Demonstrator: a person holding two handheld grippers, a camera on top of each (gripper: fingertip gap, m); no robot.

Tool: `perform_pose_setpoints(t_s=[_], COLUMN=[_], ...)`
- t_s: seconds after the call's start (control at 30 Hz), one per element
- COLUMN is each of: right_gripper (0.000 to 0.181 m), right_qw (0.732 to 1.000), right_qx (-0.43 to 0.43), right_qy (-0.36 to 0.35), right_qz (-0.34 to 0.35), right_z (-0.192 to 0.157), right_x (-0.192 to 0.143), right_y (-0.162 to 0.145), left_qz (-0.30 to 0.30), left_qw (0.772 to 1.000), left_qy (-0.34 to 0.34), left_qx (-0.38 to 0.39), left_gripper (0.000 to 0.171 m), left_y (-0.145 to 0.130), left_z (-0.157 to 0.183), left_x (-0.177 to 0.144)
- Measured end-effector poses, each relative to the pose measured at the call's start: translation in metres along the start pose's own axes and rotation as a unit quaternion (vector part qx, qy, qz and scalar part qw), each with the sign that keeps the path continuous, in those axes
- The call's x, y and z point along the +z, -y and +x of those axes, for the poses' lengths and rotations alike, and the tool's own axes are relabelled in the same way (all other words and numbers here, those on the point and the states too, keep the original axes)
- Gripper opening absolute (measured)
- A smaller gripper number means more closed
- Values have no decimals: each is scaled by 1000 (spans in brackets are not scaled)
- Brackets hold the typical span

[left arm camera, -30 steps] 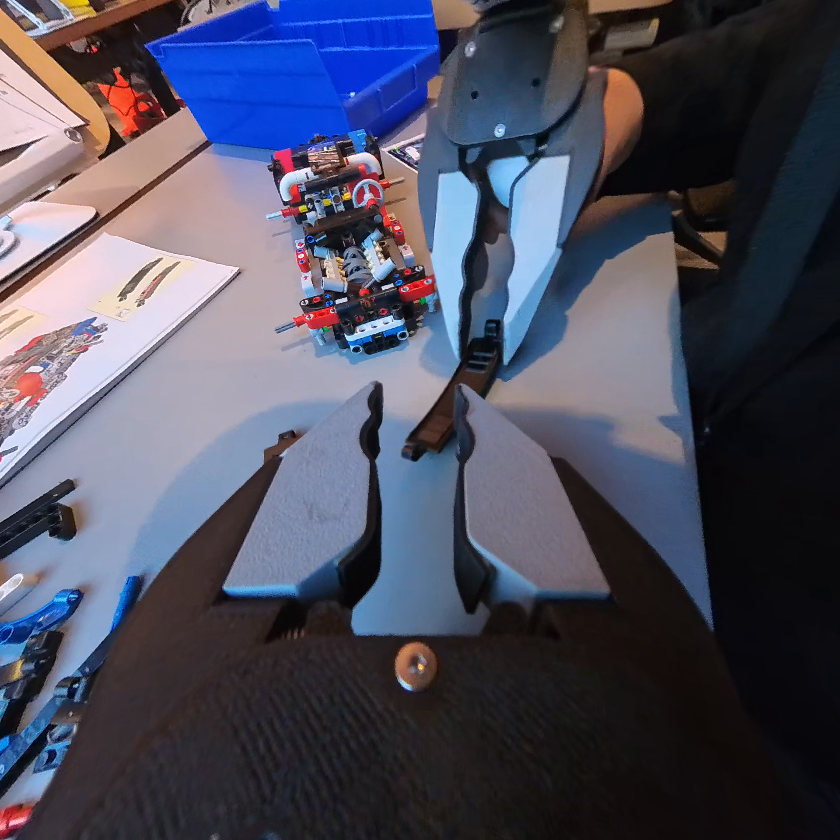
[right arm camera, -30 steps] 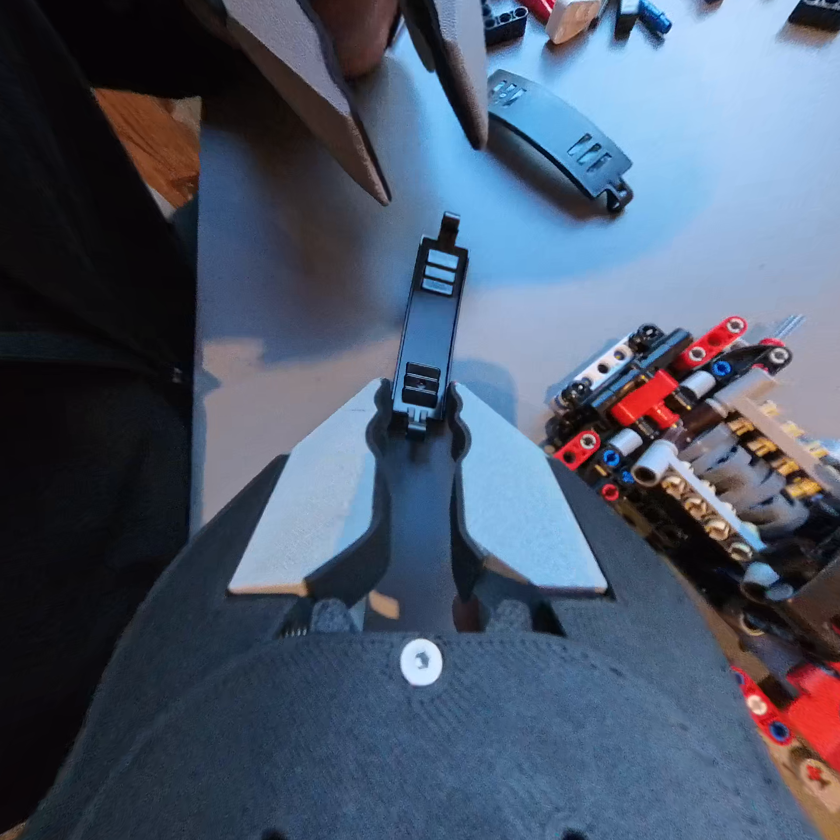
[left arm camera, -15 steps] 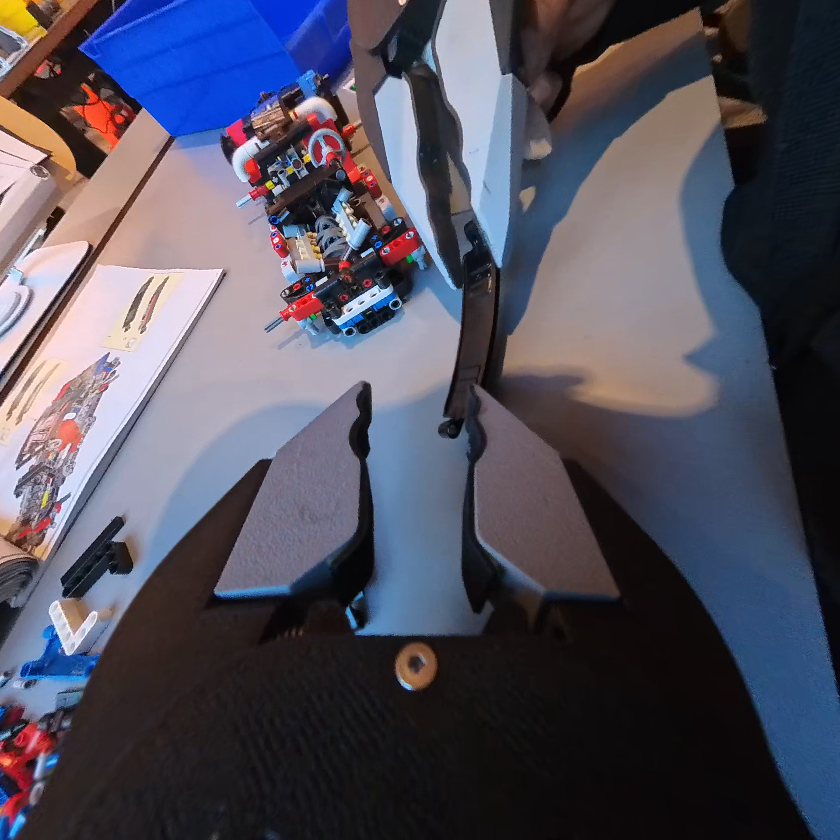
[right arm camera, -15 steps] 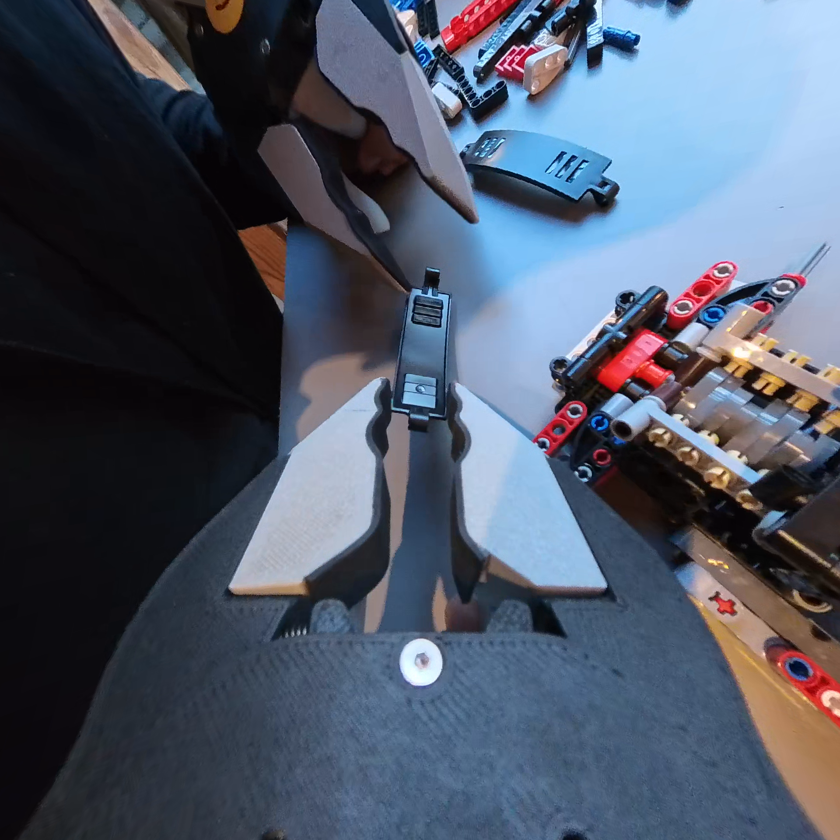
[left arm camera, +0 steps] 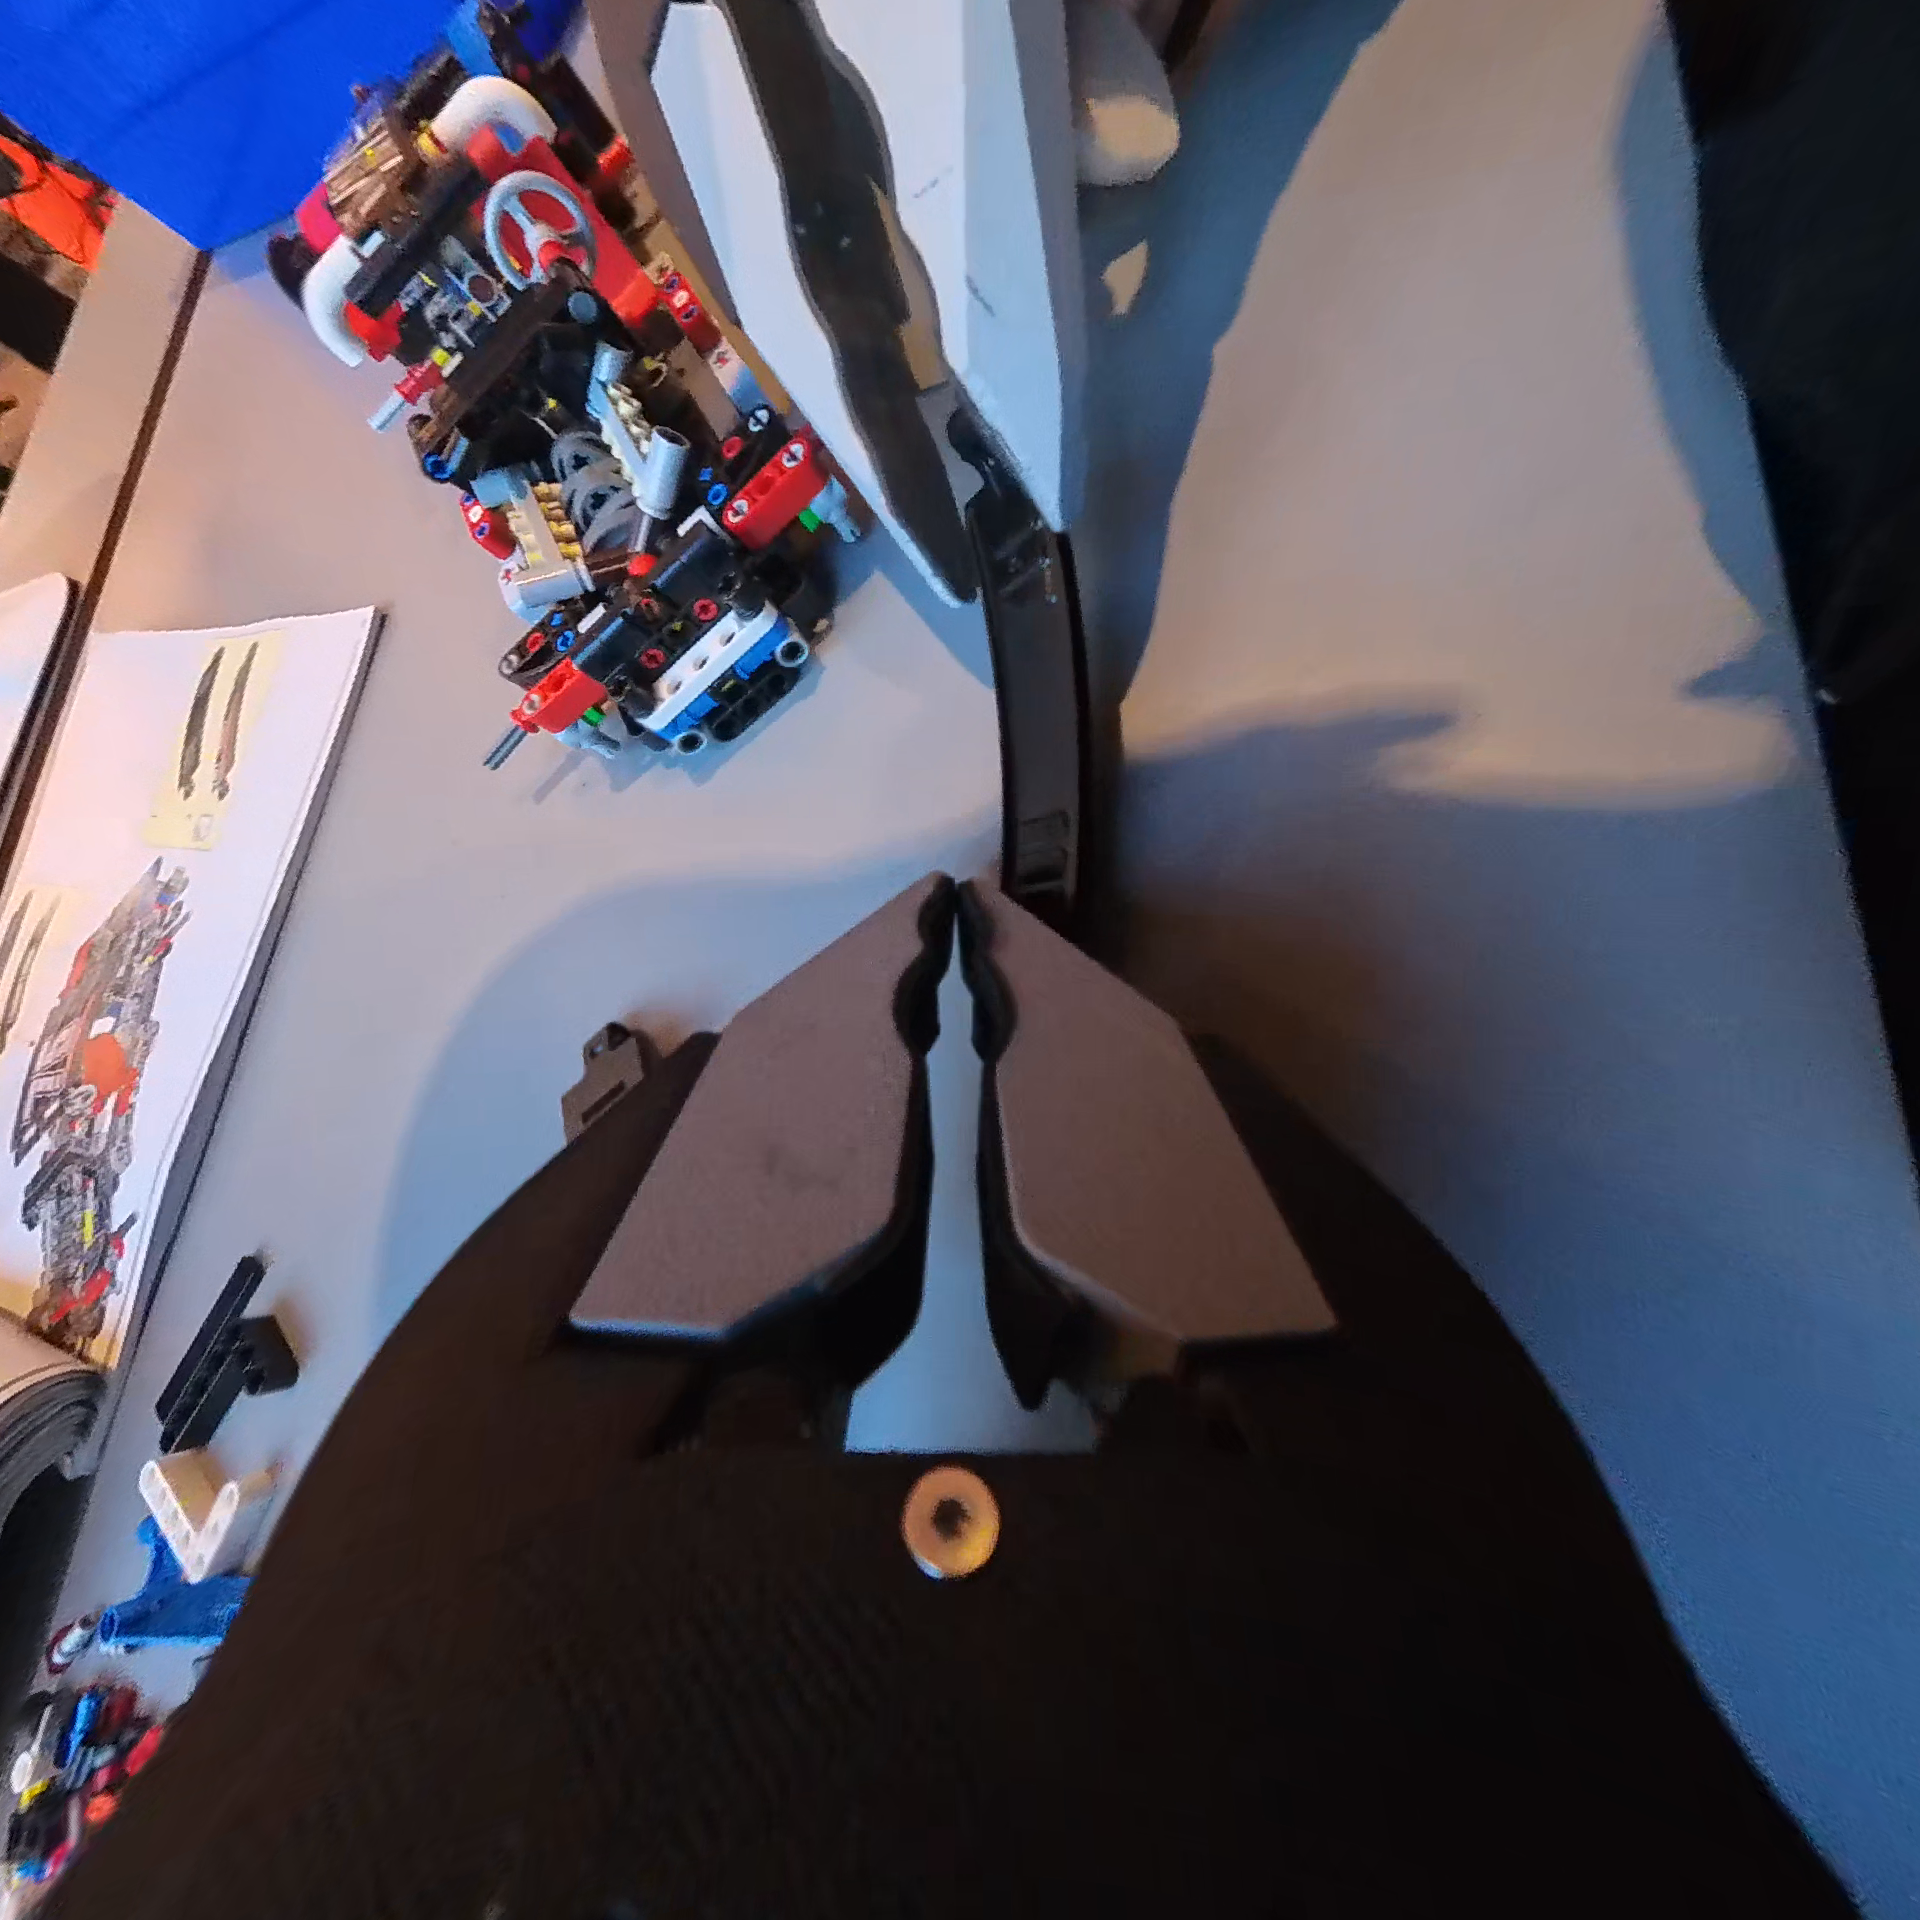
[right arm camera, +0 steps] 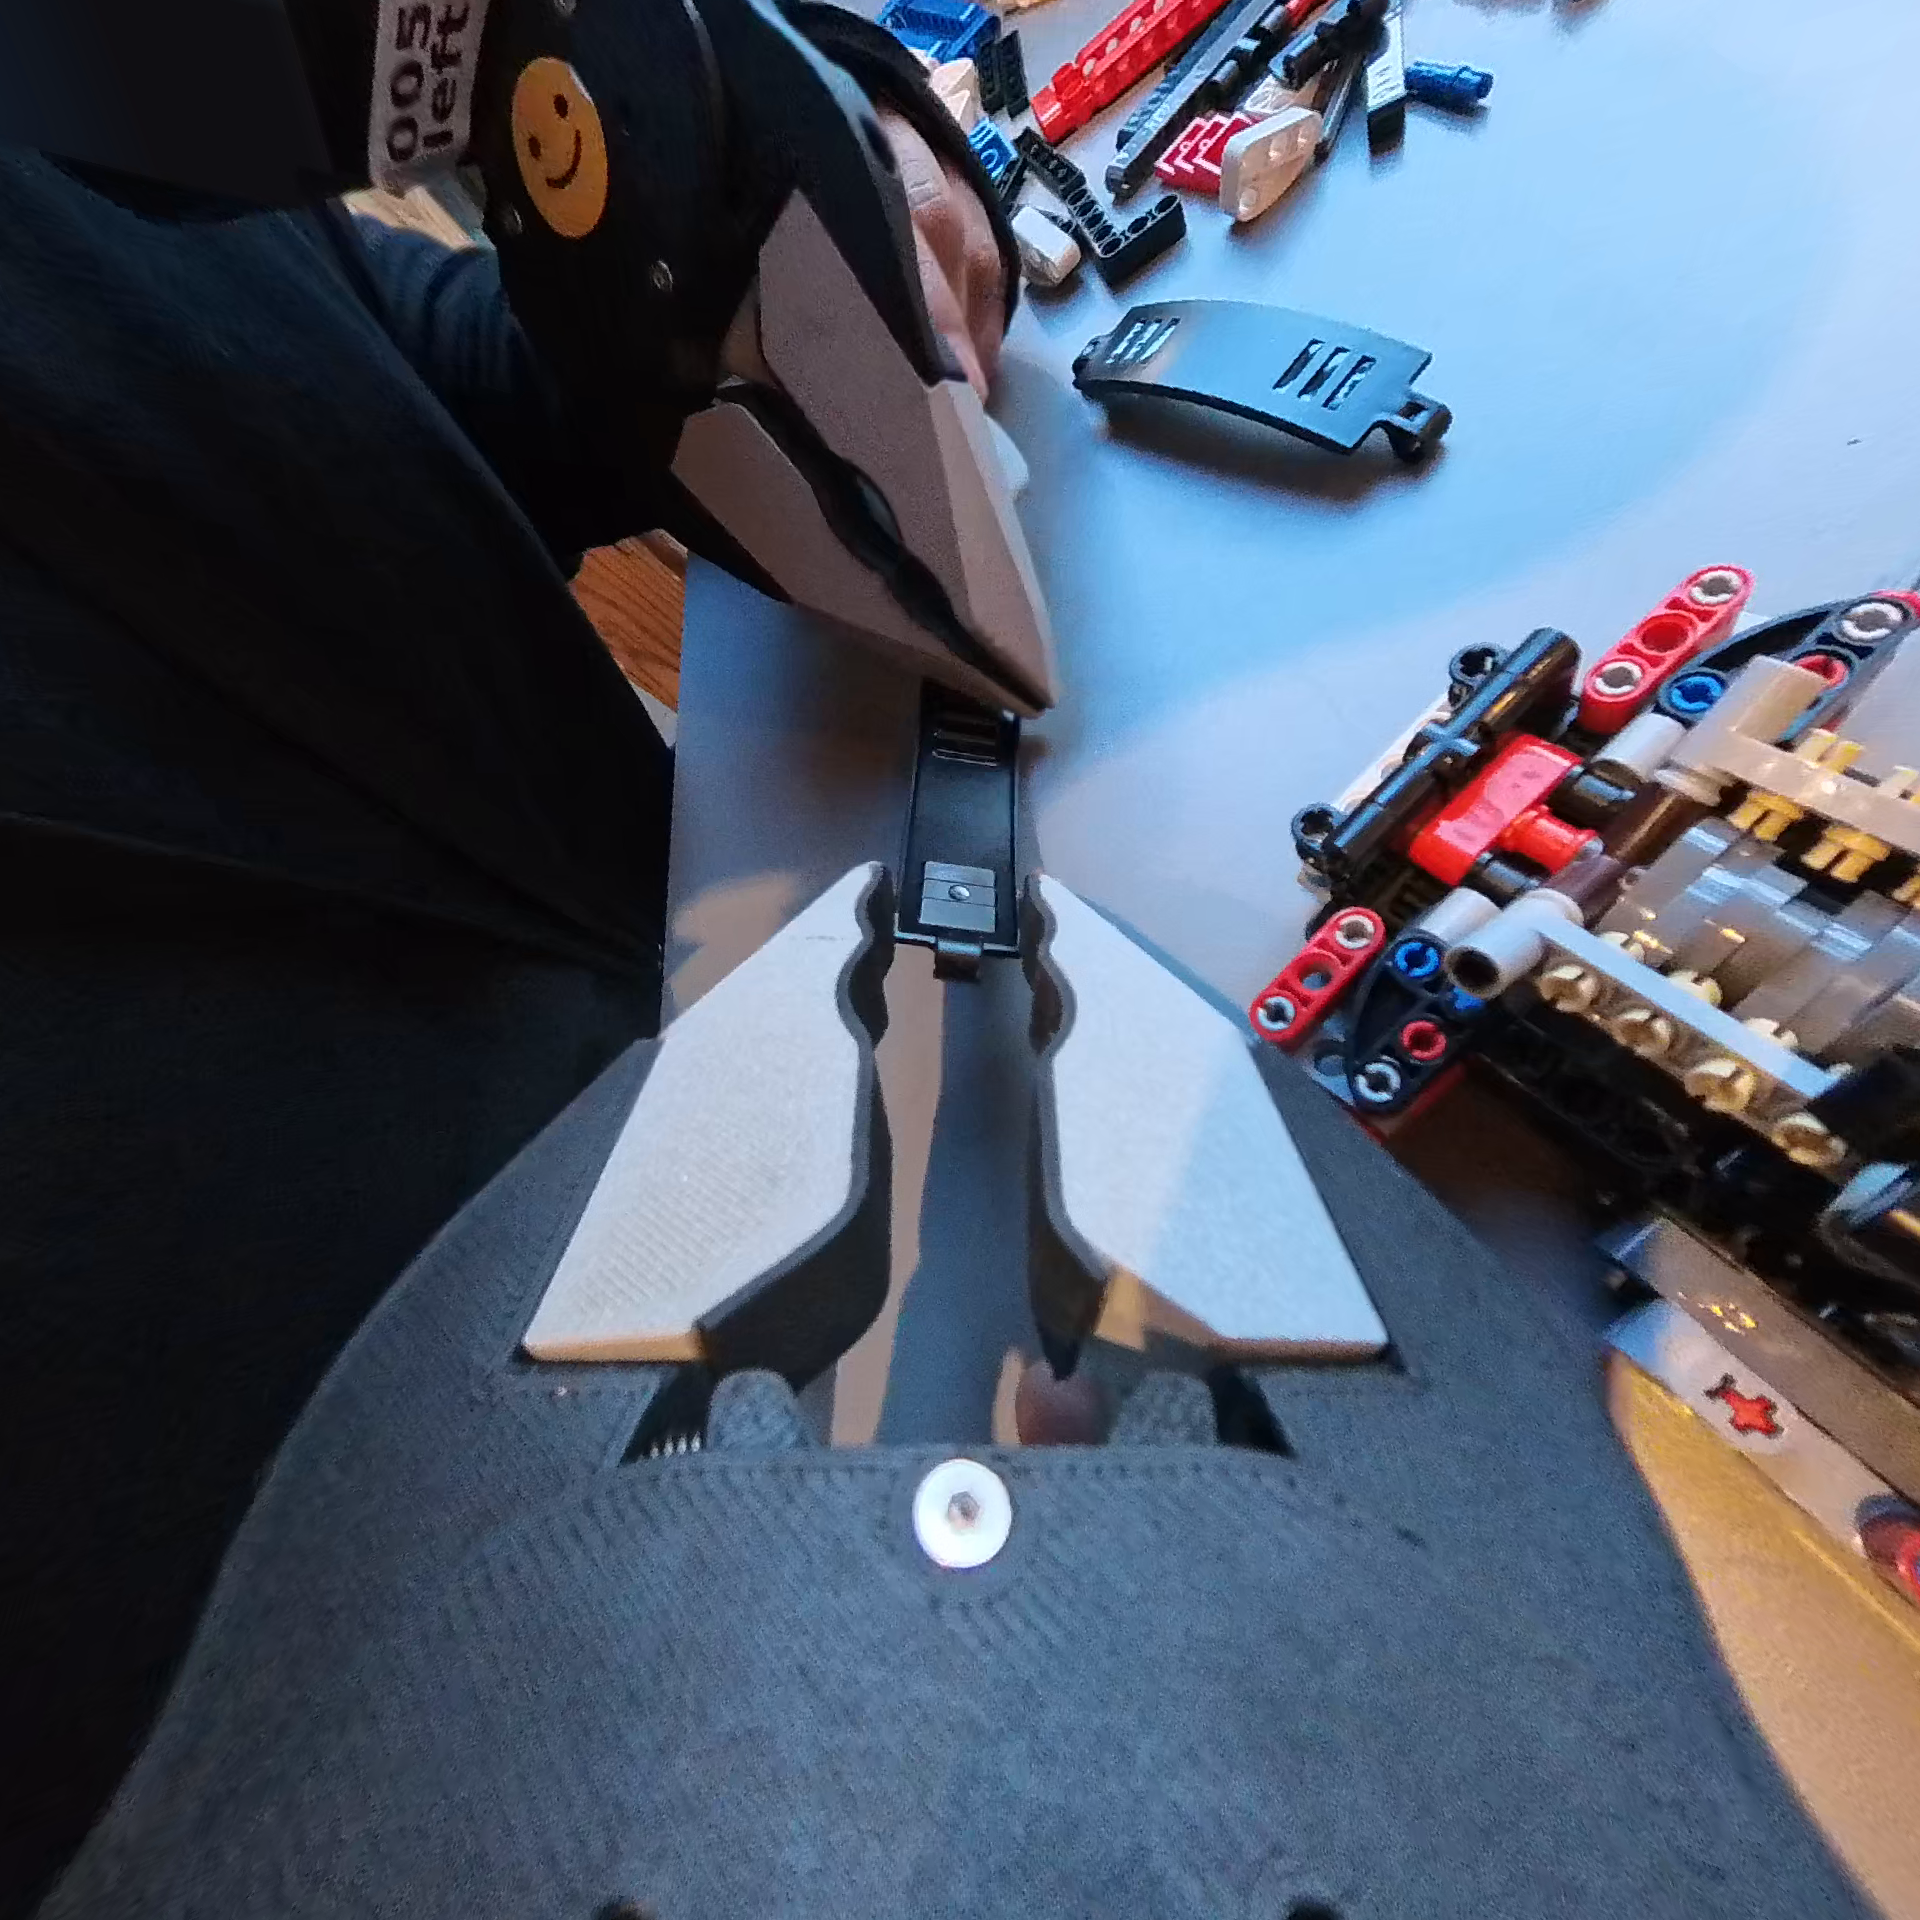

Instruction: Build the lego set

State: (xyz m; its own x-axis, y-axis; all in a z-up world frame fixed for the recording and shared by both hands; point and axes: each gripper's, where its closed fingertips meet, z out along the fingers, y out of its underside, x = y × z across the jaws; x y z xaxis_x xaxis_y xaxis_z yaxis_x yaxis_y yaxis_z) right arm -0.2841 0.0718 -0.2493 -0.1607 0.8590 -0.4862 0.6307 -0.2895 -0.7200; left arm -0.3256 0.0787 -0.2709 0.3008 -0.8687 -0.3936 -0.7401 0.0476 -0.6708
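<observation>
A long black curved Lego panel (right arm camera: 961, 821) is held above the grey table (right arm camera: 1558, 312). My right gripper (right arm camera: 958, 894) is shut on its near end, across its width. It shows at the top of the left wrist view (left arm camera: 997, 540), with the panel (left arm camera: 1039, 717) running down from it. My left gripper (left arm camera: 954, 896) is shut, its tips together with nothing visible between them. The panel's other end lies against the outer side of its right finger. In the right wrist view the left gripper (right arm camera: 1023, 691) covers that far end. The half-built Lego chassis (left arm camera: 603, 488) (right arm camera: 1610, 935) stands beside them.
A second black curved panel (right arm camera: 1257, 374) lies flat on the table, with loose Lego pieces (right arm camera: 1195, 114) beyond it. An instruction booklet (left arm camera: 156, 935), a blue bin (left arm camera: 208, 94) and more loose parts (left arm camera: 208, 1351) lie to the left. The table edge (right arm camera: 675, 831) and a person's dark clothing are close by. The tips of one gripper are about 6 cm away from the tips of the other.
My left gripper has gone from open to shut beside the panel's free end. Both grippers moved closer together, and the right gripper kept hold of the panel.
</observation>
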Motion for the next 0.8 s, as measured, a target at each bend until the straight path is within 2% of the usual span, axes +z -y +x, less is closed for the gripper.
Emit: perform_pose_setpoints(t_s=[0.3, 0.43, 0.63, 0.8], right_gripper=[21, 21, 21, 21], right_qw=[999, 999, 999, 999], right_qx=[-19, -32, -28, -4], right_qy=[-26, -38, -31, -36], right_qz=[6, 3, 12, 40], right_z=[3, 6, 1, 2], right_x=[-6, -8, -10, -19], right_y=[-1, -5, -5, -6], left_qz=[3, -4, 22, 28], left_qw=[1000, 996, 976, 979], left_qy=[-5, -29, -90, -92], left_qx=[-22, -81, -196, -179], left_gripper=[0, 0, 0, 0], left_y=[1, 2, 11, 12], left_z=[-2, -3, 2, 9], left_x=[0, 2, -5, -13])
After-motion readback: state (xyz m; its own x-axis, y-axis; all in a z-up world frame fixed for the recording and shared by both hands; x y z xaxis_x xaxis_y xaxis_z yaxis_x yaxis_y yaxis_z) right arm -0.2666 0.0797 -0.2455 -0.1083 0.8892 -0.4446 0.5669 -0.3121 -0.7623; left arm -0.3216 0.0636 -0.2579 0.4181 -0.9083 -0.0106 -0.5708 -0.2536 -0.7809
